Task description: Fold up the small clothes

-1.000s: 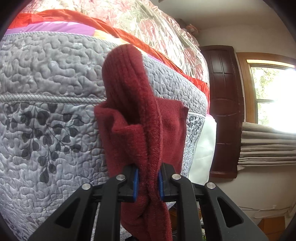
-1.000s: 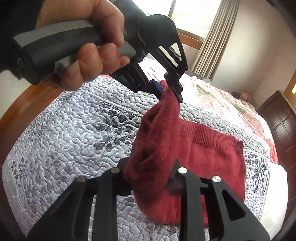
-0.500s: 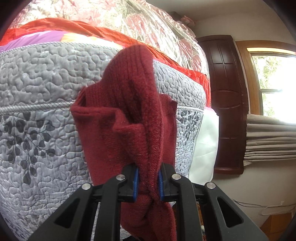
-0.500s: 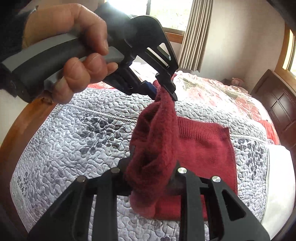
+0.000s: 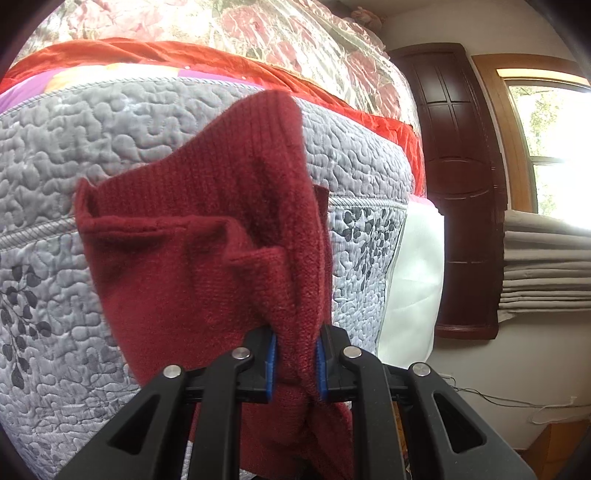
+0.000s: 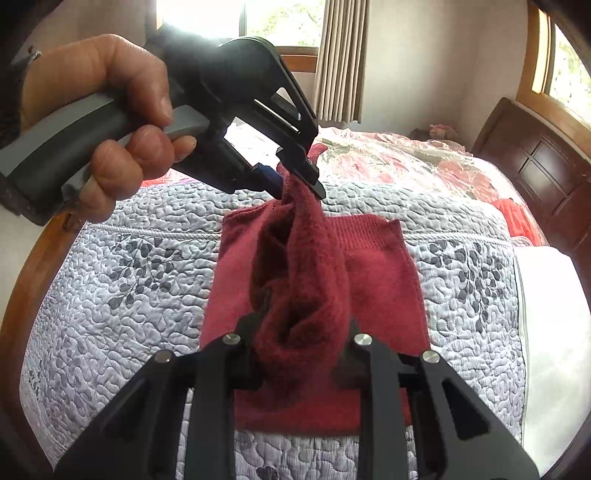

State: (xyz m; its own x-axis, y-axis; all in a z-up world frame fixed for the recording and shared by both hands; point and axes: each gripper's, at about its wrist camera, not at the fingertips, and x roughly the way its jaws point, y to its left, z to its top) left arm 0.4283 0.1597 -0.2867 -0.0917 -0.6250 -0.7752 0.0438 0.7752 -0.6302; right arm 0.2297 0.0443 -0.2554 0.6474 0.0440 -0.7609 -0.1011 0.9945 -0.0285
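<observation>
Both pinching the red knit [image 6: 380,280]: left claw [image 5: 294,363] and right claw [image 6: 301,354] lifting one bunched edge above the quilt [image 6: 122,280].

Dark red knit garment [image 6: 373,280], bunched, partly lifted off quilt.

A bed [image 6: 110,280] with a curved wooden footboard [image 6: 22,295] fills the room, spread with a grey quilted coverlet [image 5: 74,155] and a floral quilt [image 6: 388,158]. Beige curtains [image 6: 341,59] hang by a bright window [image 6: 280,22]; the headboard [image 6: 535,158] is dark wood against pale walls [image 6: 424,55].
</observation>
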